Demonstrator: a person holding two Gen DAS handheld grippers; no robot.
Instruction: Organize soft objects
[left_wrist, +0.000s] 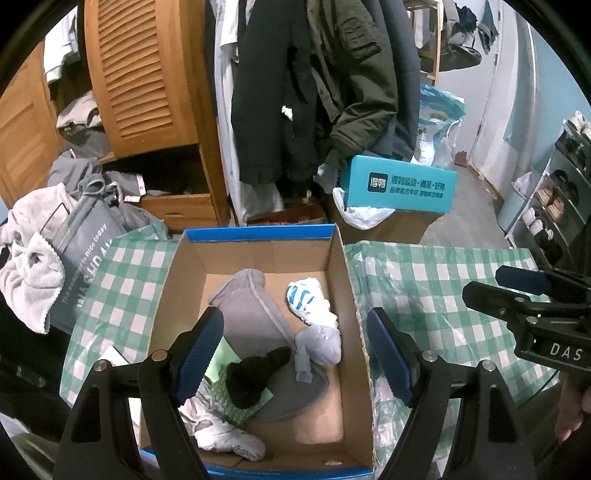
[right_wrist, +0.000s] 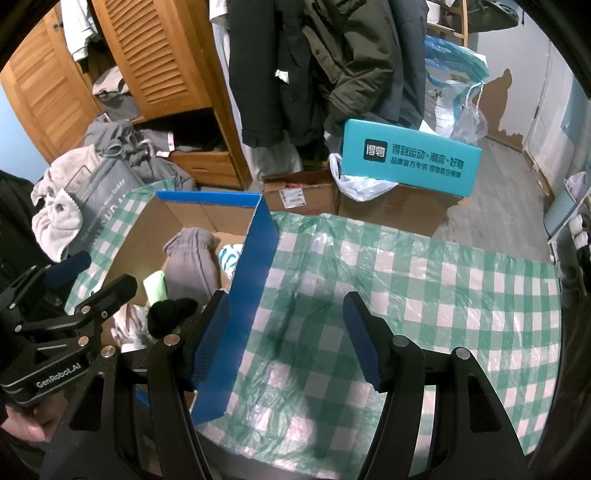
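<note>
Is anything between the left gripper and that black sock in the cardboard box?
Nothing visible. The left gripper hangs open over the open-topped cardboard box, and the black sock lies on top of the other soft things, uncovered, toward its left finger.

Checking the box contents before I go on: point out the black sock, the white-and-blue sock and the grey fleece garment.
black sock (left_wrist: 255, 373), left wrist view, middle of the bundle
white-and-blue sock (left_wrist: 308, 297), left wrist view, striped part
grey fleece garment (left_wrist: 247, 306), left wrist view, broad upper part
</note>
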